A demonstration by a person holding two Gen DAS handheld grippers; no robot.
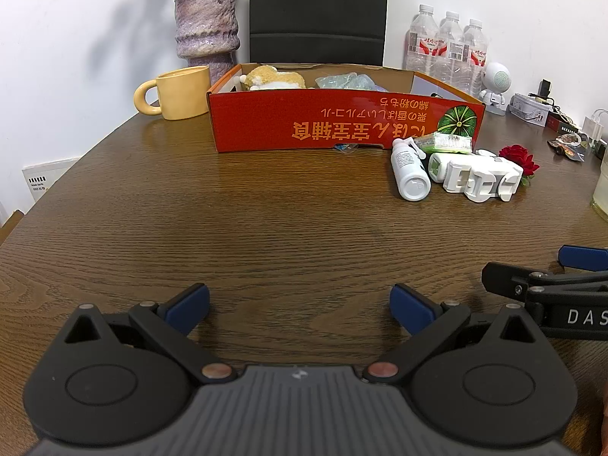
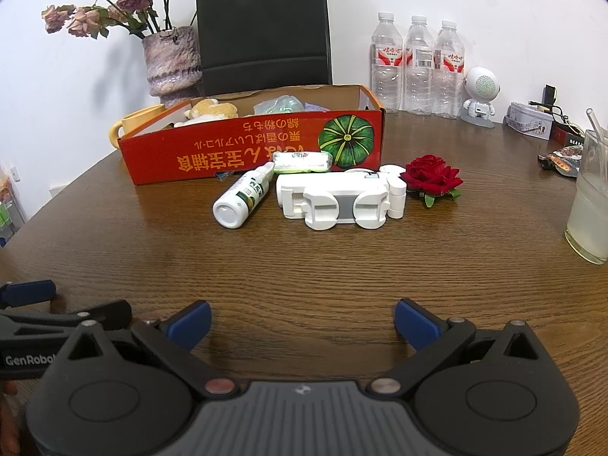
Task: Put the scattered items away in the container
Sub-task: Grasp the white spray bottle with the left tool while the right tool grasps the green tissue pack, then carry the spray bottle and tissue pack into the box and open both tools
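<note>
Holding both my grippers wide open over the bench, left gripper and right gripper grip nothing. The white bottle, white holder and red rose lie just beside the red box near the far edge.

A dark wooden table carries an open red cardboard box. Just in front of it lie a white spray bottle, a green-and-white packet, a white plastic holder and a red rose. Nearby stand a yellow mug, a purple vase, three water bottles and a cloudy glass.
</note>
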